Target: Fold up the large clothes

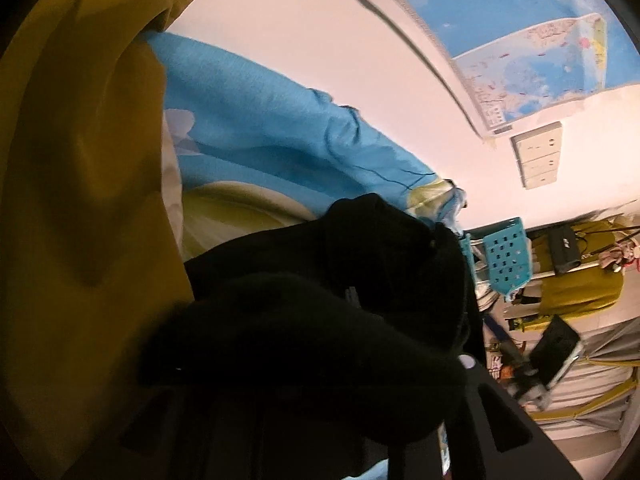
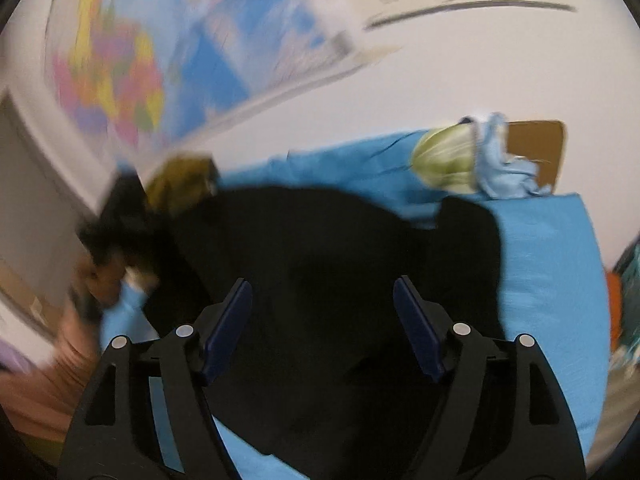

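Nearest the right wrist camera, the right tool (image 2: 322, 326) has its two blue-padded fingers (image 2: 228, 326) wide apart with nothing between them, poised over the black garment (image 2: 320, 264). That garment lies spread on a blue bedsheet (image 2: 548, 280), its bulk directly beyond the tool and its far edge near the sheet's rumpled end.

In the left wrist view the left tool (image 1: 320, 380) is buried under a bunched mass of the same black garment (image 1: 320, 300), which drapes over and hides the fingertips. It looks gripped, but I cannot tell how the jaws stand. Beside the garment hangs mustard-yellow cloth (image 1: 80, 200), very close to the lens. Beyond the garment the bedsheet (image 1: 260, 112) runs away toward a turquoise basket (image 1: 508, 256), and farther still a world map (image 1: 532, 52) is on the wall.

The garment reads as thick, soft and floppy, probably a knit or fleece. It should sag and bunch rather than hold a crease, and has some weight when lifted. The best hold is likely on a hem or shoulder edge, pinching one layer near a corner. A grab in the middle would gather folds. The right-hand view is blurred, so finer edges cannot be made out.
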Motion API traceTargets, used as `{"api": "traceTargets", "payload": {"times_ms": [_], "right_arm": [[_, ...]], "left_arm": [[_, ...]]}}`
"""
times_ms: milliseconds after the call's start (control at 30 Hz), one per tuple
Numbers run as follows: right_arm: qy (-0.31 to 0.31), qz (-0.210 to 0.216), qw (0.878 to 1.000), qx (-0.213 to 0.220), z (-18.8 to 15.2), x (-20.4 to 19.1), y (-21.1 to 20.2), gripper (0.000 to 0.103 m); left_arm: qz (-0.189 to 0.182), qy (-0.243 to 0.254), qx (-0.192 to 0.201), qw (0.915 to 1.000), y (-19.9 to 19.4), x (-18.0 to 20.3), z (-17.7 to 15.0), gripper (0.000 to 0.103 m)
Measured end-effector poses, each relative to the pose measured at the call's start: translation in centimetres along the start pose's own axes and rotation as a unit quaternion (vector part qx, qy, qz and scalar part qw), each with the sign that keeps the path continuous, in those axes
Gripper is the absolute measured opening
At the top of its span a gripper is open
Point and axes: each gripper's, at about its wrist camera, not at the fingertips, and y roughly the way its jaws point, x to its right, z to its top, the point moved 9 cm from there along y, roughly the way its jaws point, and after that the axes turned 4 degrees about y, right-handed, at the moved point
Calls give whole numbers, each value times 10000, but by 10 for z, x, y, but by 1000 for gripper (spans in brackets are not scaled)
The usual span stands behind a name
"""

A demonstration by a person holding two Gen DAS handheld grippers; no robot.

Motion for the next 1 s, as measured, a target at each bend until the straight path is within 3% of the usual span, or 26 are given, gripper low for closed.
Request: {"api": "traceTargets", "payload": {"times_ms": [100,133,167,233,300,367,500,633,700,867,1000], "right_arm": [[-465,-443,9975,-291,-11,-7,34,67],[-577,-618,9956,-401,-13,-6,44,59],[-619,-761,9941,-453,-14,-3,51,57],[-581,-881,9927,-580,-16,3,63,46],[-542,-949,9921,-620,-18,10,67,39],[-476,-959,9924,-607,-16,16,70,39],[-420,-1010,9924,-562,-14,18,77,38],[-259,-992,9933,-526,-15,20,75,45],[-162,-886,9951,-411,-13,18,63,49],[-93,-785,9969,-30,-7,15,26,51],[-175,-1138,9931,-208,-16,31,36,52]], "left_arm": [[-186,174,161,9995,-11,18,-3,38],[-252,244,244,9991,-17,25,-5,43],[-372,345,368,9980,-25,35,-7,56],[-401,502,650,9958,-41,48,-8,67],[-363,797,1011,9910,-61,60,-9,69],[-326,1218,1248,9841,-73,74,-14,78],[40,1790,958,9792,-42,81,-35,78],[869,2050,283,9745,22,56,-53,75],[1235,2001,147,9719,43,37,-55,69],[1468,2056,102,9675,59,25,-53,71],[1453,1966,38,9696,64,19,-52,72]]}}
